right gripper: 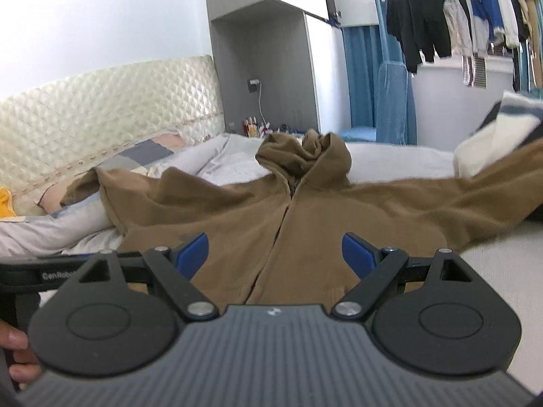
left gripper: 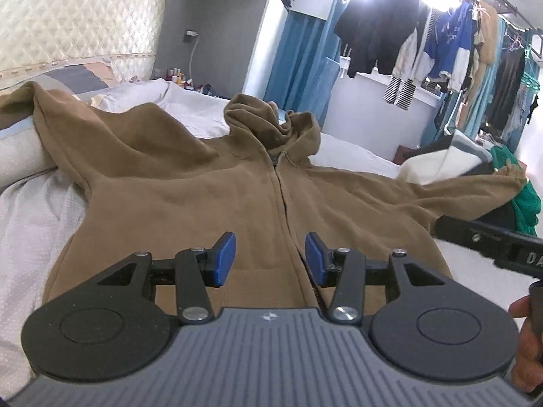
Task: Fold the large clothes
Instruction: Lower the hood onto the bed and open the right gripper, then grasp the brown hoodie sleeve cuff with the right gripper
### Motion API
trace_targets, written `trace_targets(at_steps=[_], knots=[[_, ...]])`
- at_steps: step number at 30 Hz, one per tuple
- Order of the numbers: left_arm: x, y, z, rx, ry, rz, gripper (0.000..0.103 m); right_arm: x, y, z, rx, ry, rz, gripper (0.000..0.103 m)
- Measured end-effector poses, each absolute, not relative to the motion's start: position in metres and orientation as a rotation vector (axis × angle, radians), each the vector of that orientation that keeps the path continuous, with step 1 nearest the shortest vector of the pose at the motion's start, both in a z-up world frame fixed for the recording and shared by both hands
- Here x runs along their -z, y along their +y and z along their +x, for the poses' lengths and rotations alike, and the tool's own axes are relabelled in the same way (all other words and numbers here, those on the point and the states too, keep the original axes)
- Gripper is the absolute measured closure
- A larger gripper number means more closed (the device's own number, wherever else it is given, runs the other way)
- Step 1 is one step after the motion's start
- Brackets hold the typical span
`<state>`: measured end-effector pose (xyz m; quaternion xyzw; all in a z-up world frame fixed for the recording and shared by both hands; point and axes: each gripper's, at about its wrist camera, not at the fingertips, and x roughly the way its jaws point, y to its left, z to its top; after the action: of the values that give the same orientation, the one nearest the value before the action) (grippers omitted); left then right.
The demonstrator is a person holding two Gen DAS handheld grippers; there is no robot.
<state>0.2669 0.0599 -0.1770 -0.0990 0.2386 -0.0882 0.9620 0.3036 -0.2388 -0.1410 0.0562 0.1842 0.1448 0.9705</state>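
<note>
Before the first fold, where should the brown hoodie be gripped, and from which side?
Probably the sleeve cuffs. The brown hoodie lies flat, zipped, with sleeves spread. The left gripper could pinch the left cuff from its outer end; the right gripper the other sleeve end.

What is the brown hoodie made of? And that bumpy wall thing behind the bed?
The brown hoodie looks like soft, matte fleece or cotton knit: fuzzy, with floppy folds. The headboard looks like shiny cream padded leather or vinyl, stitched into puffy diamonds.
</note>
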Motion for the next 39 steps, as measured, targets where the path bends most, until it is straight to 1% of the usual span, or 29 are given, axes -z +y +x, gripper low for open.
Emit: trace_targets(at_steps=[9,17,22,25,32,35,39], knots=[[0.197,0.053,0.280,0.208,0.555,-0.194,0.049,0.146,-0.248,0.311,-0.203,0.394,0.178,0.016],[0.204,0.052,0.290,0.239,0.577,-0.220,0.045,0.130,-0.303,0.326,-0.054,0.368,0.280,0.016],[0.210,0.054,0.300,0.244,0.602,-0.258,0.045,0.111,-0.378,0.345,0.067,0.308,0.372,0.016],[0.215,0.052,0.306,0.231,0.621,-0.262,0.045,0.111,-0.431,0.368,0.158,0.278,0.376,0.016],[0.224,0.049,0.324,0.182,0.653,-0.291,0.045,0.149,-0.573,0.444,0.391,0.324,0.437,0.016],[0.226,0.049,0.332,0.162,0.658,-0.311,0.045,0.164,-0.626,0.465,0.447,0.283,0.511,0.016],[0.231,0.048,0.344,0.133,0.673,-0.326,0.045,0.183,-0.684,0.482,0.454,0.211,0.711,0.015]])
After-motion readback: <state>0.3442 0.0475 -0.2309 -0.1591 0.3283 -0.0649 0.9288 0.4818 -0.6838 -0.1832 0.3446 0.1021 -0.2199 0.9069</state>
